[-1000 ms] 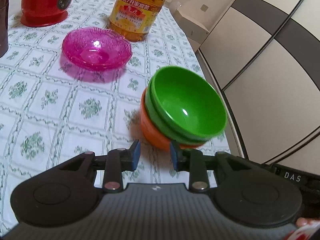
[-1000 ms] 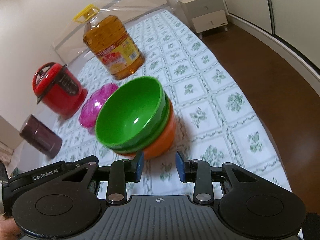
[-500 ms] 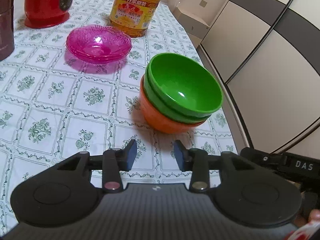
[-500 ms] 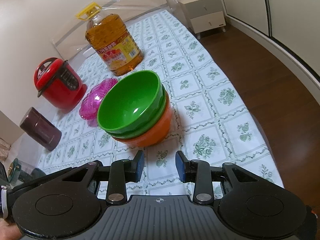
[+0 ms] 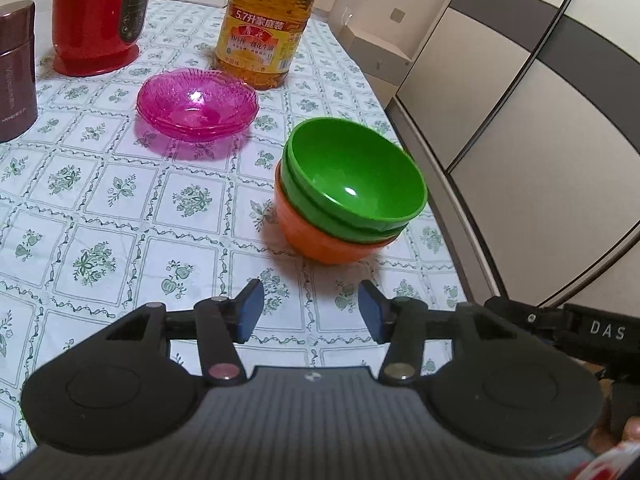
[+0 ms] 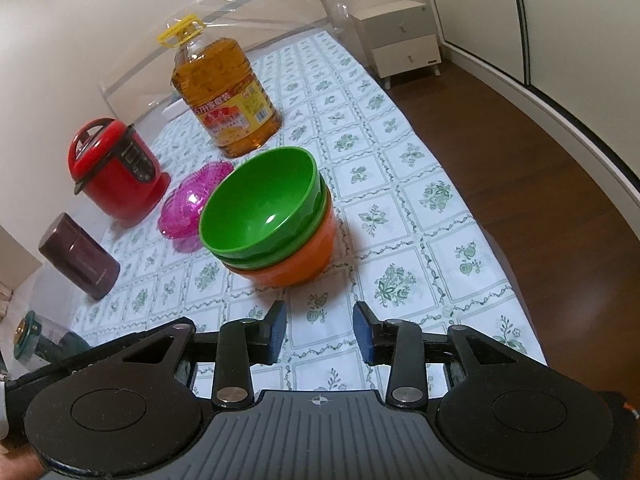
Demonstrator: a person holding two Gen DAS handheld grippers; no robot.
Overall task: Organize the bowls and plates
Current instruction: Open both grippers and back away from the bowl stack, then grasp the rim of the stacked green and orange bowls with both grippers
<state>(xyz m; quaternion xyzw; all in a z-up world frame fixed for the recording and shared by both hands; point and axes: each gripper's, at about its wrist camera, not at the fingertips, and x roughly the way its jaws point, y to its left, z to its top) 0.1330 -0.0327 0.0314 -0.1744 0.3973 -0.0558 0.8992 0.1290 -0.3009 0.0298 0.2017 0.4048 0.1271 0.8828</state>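
Note:
A stack of bowls stands on the patterned tablecloth near its right edge: green bowls [image 5: 356, 184] nested in an orange bowl [image 5: 320, 240]. The stack also shows in the right wrist view, green [image 6: 260, 204] over orange [image 6: 304, 260]. Pink glass bowls [image 5: 196, 104] sit stacked farther back left, partly hidden behind the green bowl in the right wrist view [image 6: 192, 200]. My left gripper [image 5: 310, 312] is open and empty, a short way in front of the stack. My right gripper [image 6: 320, 332] is open and empty, also in front of the stack.
A large oil bottle [image 5: 264, 28] stands behind the bowls. A red cooker [image 5: 100, 16] and a maroon canister [image 5: 16, 80] stand at the back left. A dark jar [image 6: 44, 340] lies at the left. The table edge [image 6: 512, 280] drops to wooden floor on the right.
Both grippers have pulled back from the bowl stack, which now stands farther from the fingertips. The left jaws have opened slightly wider.

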